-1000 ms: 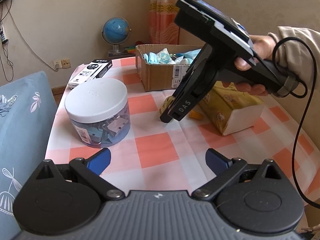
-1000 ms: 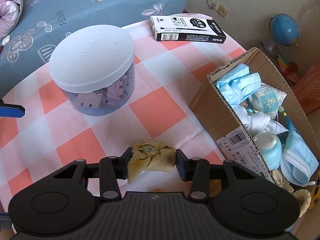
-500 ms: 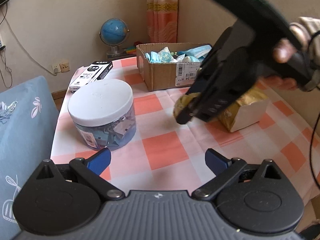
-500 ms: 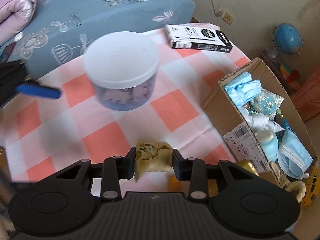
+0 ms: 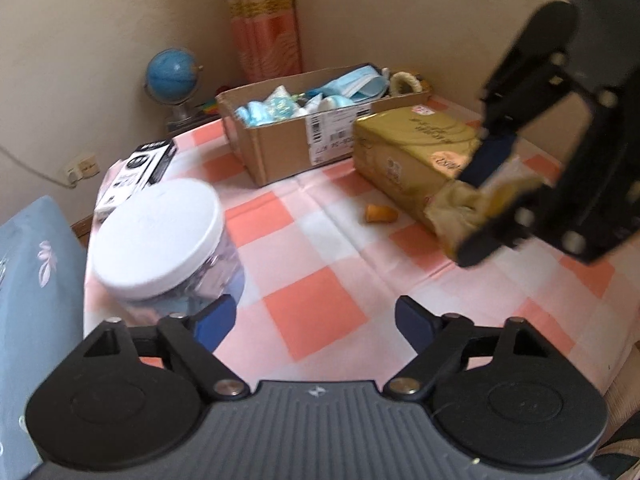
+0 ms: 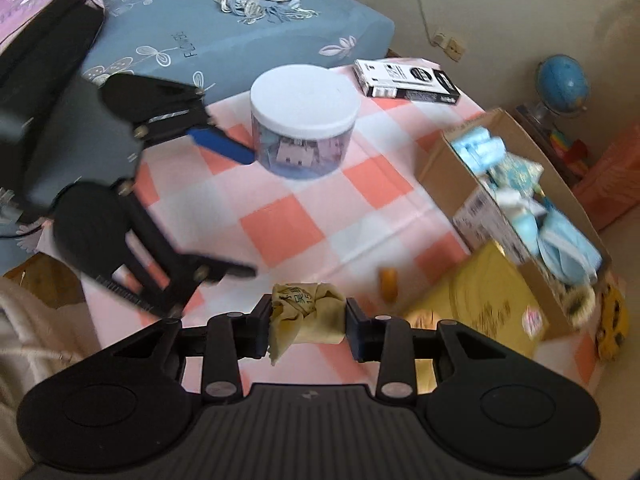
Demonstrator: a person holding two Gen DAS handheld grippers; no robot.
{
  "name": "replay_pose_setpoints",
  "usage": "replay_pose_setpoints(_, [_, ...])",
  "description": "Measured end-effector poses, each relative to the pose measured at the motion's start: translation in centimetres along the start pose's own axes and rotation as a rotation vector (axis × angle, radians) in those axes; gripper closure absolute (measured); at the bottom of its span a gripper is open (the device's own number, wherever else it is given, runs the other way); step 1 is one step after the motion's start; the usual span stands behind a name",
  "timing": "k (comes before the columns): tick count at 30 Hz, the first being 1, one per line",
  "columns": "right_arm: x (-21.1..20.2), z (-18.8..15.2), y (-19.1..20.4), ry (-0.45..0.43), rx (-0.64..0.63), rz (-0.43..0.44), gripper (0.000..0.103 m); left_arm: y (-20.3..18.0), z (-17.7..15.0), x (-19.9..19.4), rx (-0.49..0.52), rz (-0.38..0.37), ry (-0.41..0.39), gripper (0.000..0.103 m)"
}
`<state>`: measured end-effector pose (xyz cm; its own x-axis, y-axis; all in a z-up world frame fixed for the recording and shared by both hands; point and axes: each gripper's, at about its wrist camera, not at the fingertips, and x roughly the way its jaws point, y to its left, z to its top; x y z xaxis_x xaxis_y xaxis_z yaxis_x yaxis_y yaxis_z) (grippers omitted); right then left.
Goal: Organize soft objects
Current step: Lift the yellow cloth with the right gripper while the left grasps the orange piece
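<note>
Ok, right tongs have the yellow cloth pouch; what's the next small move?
Probably carry the yellow pouch over to the cardboard box and release. The right tongs grip it above the table, and the box already holds the other soft items.

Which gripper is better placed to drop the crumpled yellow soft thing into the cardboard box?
Right. The right gripper is already shut on the crumpled yellow soft pouch, with the open cardboard box ahead to its right. The left gripper is open and empty, low beside the white-lidded jar.
</note>
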<state>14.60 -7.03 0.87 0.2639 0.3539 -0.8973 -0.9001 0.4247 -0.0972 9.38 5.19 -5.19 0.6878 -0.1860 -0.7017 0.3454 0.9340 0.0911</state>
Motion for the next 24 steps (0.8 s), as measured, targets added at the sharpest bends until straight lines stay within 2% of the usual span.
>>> replay_pose_setpoints(3, [-0.5, -1.5, 0.0, 0.001, 0.041, -0.011, 0.062, -0.4, 0.8, 0.8, 0.011, -0.017, -0.009, 0.032])
replay_pose_setpoints(10, [-1.0, -4.4, -0.4, -0.015, 0.169, -0.037, 0.062, -1.4, 2.6, 3.5, 0.009, -0.072, -0.019, 0.037])
replay_pose_setpoints(17, [-1.1, -7.3, 0.1, -0.021, 0.262, -0.066, 0.062, -1.7, 3.9, 5.8, -0.023, -0.116, -0.013, 0.049])
replay_pose_setpoints(20, [-1.1, -8.0, -0.1, -0.023, 0.287, -0.080, 0.062, -1.9, 4.4, 6.7, -0.022, -0.134, -0.012, 0.059])
replay_pose_setpoints(24, [-1.0, -8.7, -0.5, -0.035, 0.323, -0.082, 0.062, -2.0, 4.8, 7.6, -0.028, -0.158, -0.012, 0.062])
